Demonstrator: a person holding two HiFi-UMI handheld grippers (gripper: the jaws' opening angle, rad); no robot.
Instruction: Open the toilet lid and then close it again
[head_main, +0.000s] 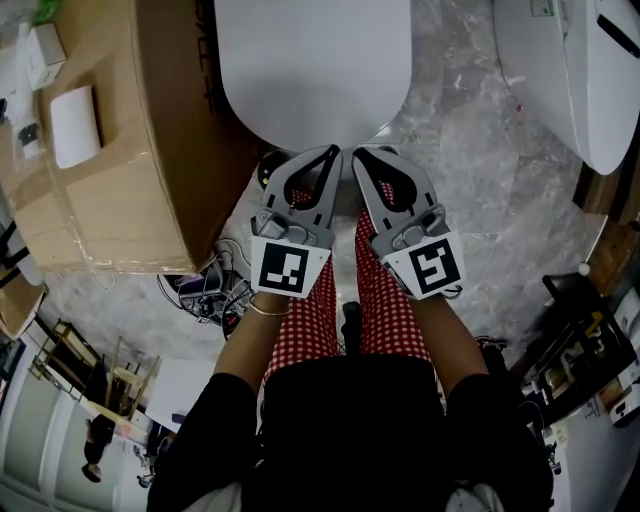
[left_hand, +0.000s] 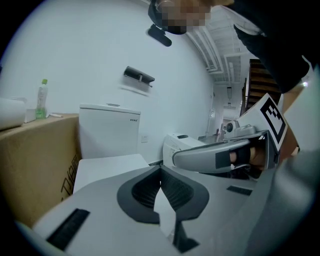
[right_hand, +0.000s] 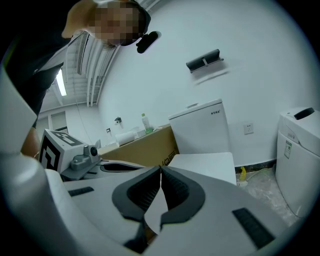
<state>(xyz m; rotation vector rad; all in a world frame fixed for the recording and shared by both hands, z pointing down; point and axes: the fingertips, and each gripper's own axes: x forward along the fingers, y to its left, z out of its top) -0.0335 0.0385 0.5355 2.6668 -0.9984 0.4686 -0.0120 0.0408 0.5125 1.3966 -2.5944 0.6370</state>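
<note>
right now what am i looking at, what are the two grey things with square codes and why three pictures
No robot: a person carries a pair of two-jaw grippers. The top-down picture is from a camera on their head: left gripper and right gripper side by side, at the front of a closed toilet lid. The other two pictures are from cameras riding on each gripper, looking along its jaws. Both pairs of jaws are together, holding nothing. A cardboard box stands left of the lid.
</note>
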